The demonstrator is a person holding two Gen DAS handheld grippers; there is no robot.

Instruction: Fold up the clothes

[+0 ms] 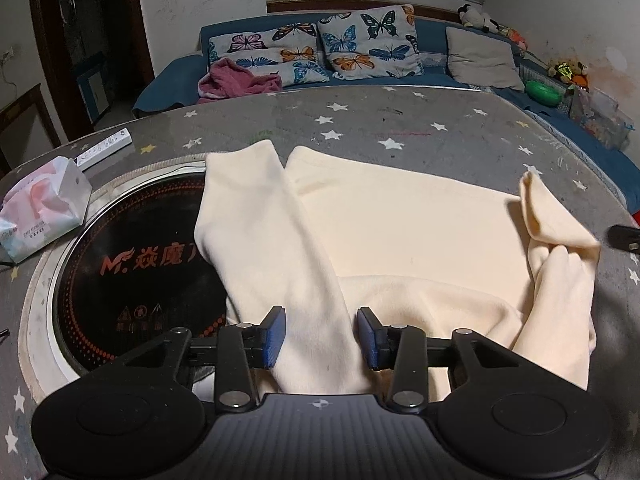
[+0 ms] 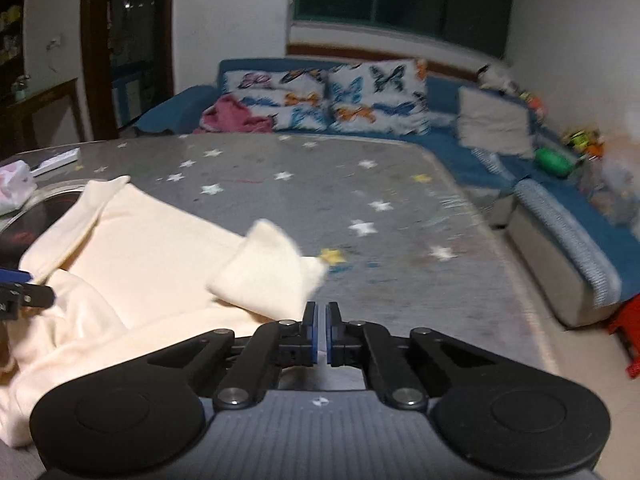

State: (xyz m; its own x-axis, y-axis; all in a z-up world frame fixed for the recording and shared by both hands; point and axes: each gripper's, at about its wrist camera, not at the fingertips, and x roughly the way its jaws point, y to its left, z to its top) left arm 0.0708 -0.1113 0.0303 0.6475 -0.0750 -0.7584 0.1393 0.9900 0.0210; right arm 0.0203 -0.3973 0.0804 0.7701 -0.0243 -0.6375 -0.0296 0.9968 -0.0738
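Left wrist view puts your left claw nearest of all, its blue pads wide apart and straddling one sleeve of the cream garment without pinching it. That sleeve runs away from you along the claw's own line, its cuff end lying over the rim of the round black induction cooktop set into the desk. The garment's body spreads to the right of that claw.

Your right claw is nearly closed, only a thin slit showing between the pads; the blur keeps me from saying whether any cloth is caught there. The folded-up far sleeve sits just ahead and to the left of it, so your right arm is the nearer one to that side, and the left to the long sleeve.

To my eye, the coming fold turns on carrying each sleeve inward across the body.

Farther off lie a tissue pack and a white remote, then the blue sofa with butterfly cushions.
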